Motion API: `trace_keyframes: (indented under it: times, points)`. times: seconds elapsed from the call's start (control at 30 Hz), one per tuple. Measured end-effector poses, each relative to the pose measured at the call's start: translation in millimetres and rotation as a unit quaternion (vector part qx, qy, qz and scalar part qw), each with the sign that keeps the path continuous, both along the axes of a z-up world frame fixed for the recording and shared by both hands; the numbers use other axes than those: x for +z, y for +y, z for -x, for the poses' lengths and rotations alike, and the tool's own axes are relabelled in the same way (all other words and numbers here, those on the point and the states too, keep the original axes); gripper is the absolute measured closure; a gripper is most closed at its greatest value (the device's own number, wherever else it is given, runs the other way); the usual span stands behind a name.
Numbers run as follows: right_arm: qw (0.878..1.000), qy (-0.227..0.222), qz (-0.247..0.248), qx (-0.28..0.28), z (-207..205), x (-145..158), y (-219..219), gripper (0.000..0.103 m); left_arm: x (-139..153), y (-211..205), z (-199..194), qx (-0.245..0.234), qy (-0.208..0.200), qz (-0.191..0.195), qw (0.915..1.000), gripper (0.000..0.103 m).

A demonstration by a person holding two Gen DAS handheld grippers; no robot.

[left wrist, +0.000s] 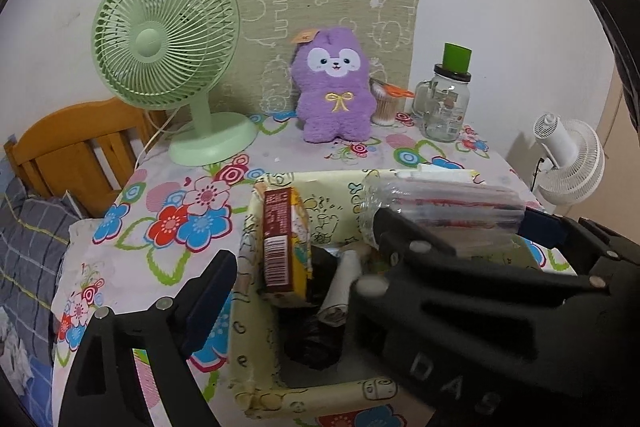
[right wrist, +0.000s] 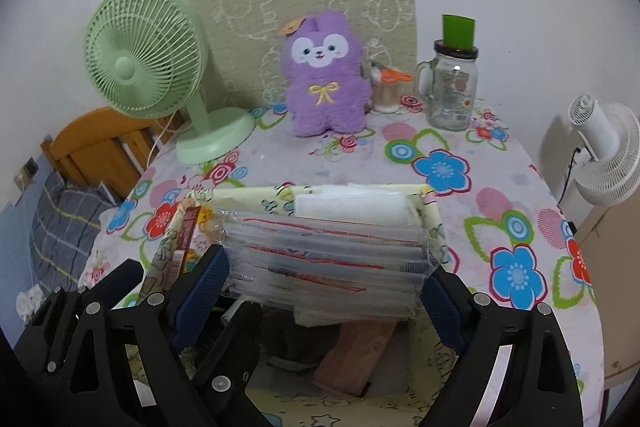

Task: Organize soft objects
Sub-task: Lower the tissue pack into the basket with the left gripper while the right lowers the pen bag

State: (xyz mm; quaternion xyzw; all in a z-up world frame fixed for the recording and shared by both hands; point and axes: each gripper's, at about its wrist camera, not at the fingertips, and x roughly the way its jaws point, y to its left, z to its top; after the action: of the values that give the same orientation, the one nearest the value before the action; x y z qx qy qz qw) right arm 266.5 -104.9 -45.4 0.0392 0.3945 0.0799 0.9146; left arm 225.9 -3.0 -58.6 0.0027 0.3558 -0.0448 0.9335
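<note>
My right gripper (right wrist: 324, 283) is shut on a clear plastic pack (right wrist: 324, 255) with red lines, one pad at each end, held over the pale yellow cartoon-print box (right wrist: 432, 219). In the left wrist view the pack (left wrist: 440, 203) hangs over the box (left wrist: 248, 307) and the right gripper covers the lower right. My left gripper (left wrist: 320, 279) is open; its left finger (left wrist: 208, 291) stands bare outside the box's left wall and its other finger is hidden. A purple plush (left wrist: 332, 87) sits upright at the table's back. A white folded cloth (right wrist: 352, 207) lies at the box's far rim.
Inside the box stand a brown-yellow carton (left wrist: 280, 239), a white roll (left wrist: 340, 291) and a black bag (left wrist: 312, 343). A green fan (left wrist: 168, 39) stands back left, a glass jar (left wrist: 444, 99) back right. A white fan (left wrist: 572, 163) is beyond the table's right edge, a wooden headboard (left wrist: 72, 147) to its left.
</note>
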Motion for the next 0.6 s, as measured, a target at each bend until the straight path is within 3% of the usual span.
trace_keyframes:
  times: [0.2, 0.6]
  points:
    - [1.000, -0.017, 0.016, 0.006, 8.5, 2.1, 6.9, 0.000, 0.0, 3.2, 3.4, 0.001, 0.000, 0.001, 1.0000, 0.011]
    - [0.999, -0.027, 0.017, 0.000, 28.6, 10.2, 1.0, 0.000, 7.1, 1.0, 20.7, -0.003, -0.012, -0.001, 0.9999, 0.008]
